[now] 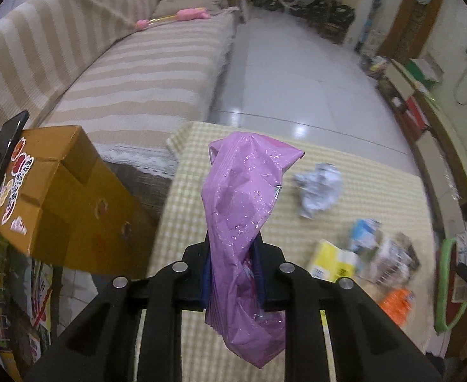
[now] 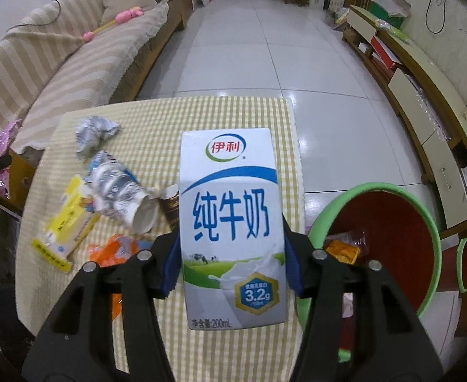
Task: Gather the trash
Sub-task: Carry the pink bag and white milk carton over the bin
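My left gripper (image 1: 232,254) is shut on a crumpled pink plastic wrapper (image 1: 243,203) and holds it above the yellow checked tablecloth (image 1: 377,165). My right gripper (image 2: 230,254) is shut on a white and blue milk carton (image 2: 230,222), upright above the table's right side. A green-rimmed red bin (image 2: 392,222) stands just right of the table with orange wrappers (image 2: 341,251) inside. On the table lie a crumpled white paper ball (image 2: 95,135), a crushed paper cup (image 2: 122,194), a yellow box (image 2: 64,232) and an orange wrapper (image 2: 115,251).
A cardboard box (image 1: 61,197) stands left of the table by a striped sofa (image 1: 131,73). A tiled floor (image 2: 265,47) stretches ahead. A low cabinet (image 2: 424,102) runs along the right wall.
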